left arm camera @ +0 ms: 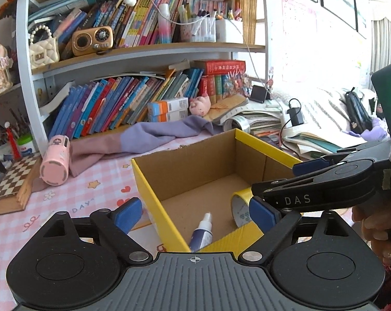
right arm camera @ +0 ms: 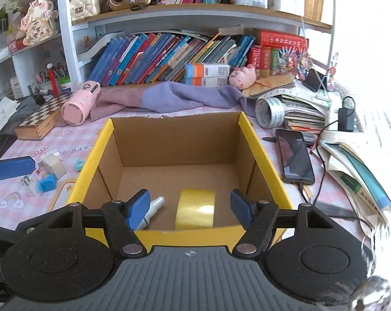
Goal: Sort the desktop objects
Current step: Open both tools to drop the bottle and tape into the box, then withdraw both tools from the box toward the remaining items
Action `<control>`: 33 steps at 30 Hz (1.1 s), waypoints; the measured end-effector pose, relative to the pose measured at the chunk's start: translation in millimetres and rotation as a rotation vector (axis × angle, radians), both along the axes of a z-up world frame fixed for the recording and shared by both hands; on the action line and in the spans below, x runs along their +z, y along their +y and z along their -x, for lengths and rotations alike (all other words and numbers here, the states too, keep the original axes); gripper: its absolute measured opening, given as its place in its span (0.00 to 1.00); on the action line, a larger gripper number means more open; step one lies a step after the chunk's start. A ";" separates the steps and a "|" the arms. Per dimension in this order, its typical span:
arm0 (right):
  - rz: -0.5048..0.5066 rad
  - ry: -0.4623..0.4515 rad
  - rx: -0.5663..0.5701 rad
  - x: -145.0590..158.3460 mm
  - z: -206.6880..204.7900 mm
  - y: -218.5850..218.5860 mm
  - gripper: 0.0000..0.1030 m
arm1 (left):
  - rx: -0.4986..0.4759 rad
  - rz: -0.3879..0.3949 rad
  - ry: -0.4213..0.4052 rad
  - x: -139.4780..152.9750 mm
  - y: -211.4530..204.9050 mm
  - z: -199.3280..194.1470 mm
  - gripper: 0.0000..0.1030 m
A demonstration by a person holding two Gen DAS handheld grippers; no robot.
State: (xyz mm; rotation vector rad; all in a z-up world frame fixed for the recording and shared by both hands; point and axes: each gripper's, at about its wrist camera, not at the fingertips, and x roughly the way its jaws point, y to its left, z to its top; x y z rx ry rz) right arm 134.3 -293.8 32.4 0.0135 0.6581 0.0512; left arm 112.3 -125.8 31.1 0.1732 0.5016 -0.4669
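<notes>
Our right gripper (right arm camera: 189, 206) hangs over the near wall of the yellow cardboard box (right arm camera: 260, 150), its blue pads (right arm camera: 138, 208) spread wide with nothing between them. Straight ahead of it, on the box floor by that near wall, stands the roll of yellow tape (right arm camera: 195, 208) on its edge, with free floor on either side. The small white spray bottle (right arm camera: 154, 208) lies in the box's near left corner, partly hidden behind our left pad. The rest of the box floor, back to the far wall, is bare cardboard.

Our left gripper (left arm camera: 194, 216) sits at the box's left near corner, jaws also wide and empty, one pad outside the left wall over the table (left arm camera: 97, 176), the other over the box interior. In its view the right gripper crosses in from the right above the tape.

Left of the box, on the table's pink cloth, we see a few small blue and white items (right arm camera: 46, 173) close to the wall. Right of the box a black phone (right arm camera: 294, 155) lies just beside the right wall, its cable trailing toward the near edge. Past the far wall, a purple cloth (right arm camera: 169, 98) and a pink cylinder (right arm camera: 80, 103) lie toward the bookshelf (right arm camera: 169, 13).
</notes>
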 end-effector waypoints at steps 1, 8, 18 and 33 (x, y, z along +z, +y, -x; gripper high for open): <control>0.001 0.000 -0.010 -0.1 4.0 2.4 0.65 | -0.007 0.002 0.000 -0.4 3.3 2.8 0.89; 0.011 0.005 -0.076 -1.1 38.3 26.0 0.66 | -0.053 0.009 0.024 -3.2 27.1 22.3 0.90; 0.018 0.034 -0.121 -10.2 80.1 70.3 0.69 | -0.053 0.005 0.083 -14.2 74.2 48.2 0.91; 0.032 0.093 0.020 -23.1 100.8 155.4 0.73 | 0.131 -0.004 0.158 -26.3 157.8 68.8 0.91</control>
